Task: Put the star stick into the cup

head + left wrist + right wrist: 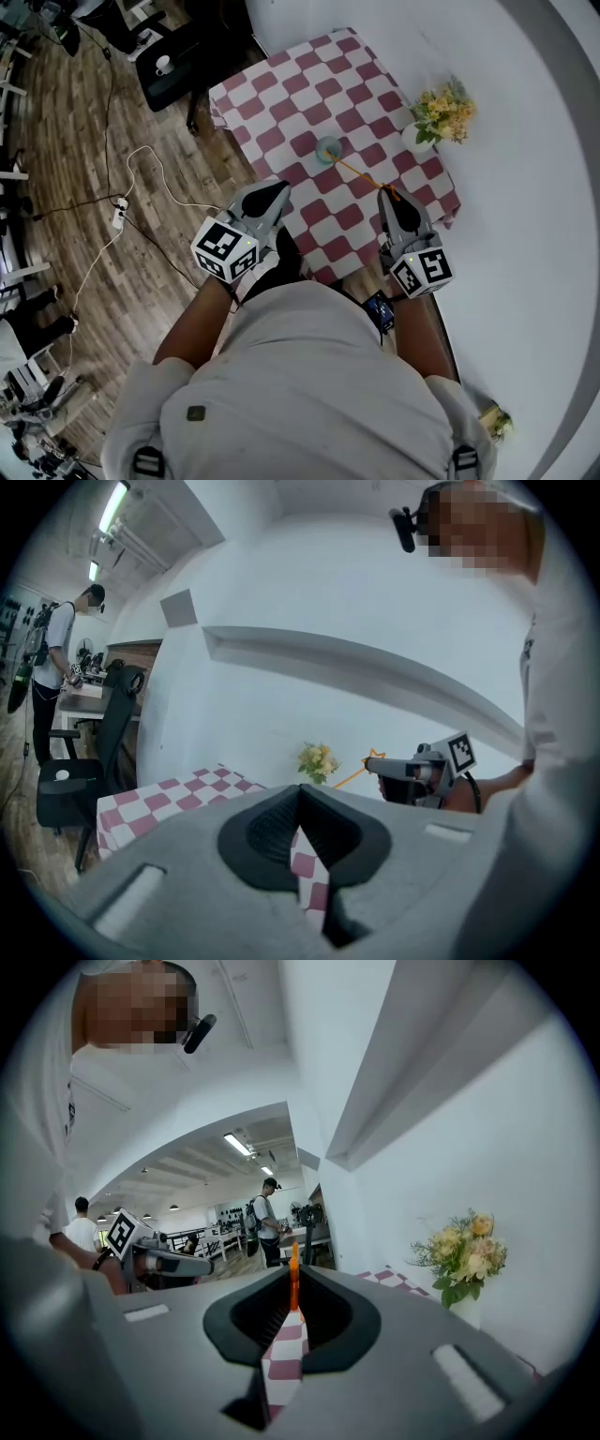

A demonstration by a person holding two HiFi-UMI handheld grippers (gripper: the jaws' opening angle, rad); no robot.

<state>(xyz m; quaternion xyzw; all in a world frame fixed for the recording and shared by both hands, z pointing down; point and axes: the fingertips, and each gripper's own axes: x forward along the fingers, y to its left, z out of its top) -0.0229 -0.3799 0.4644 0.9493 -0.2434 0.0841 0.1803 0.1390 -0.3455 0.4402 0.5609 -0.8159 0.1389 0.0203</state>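
A pale blue cup stands near the middle of the red-and-white checked table. My right gripper is shut on the orange star stick, which slants from its tips toward the cup's rim. The stick's far end reaches the cup's near edge. In the right gripper view the stick shows upright between the shut jaws. In the left gripper view the star sits just off the right gripper. My left gripper hovers shut and empty at the table's near-left edge.
A white vase of yellow flowers stands at the table's right side by the white wall. A black chair is off the far-left corner. A cable and power strip lie on the wooden floor. People stand in the background.
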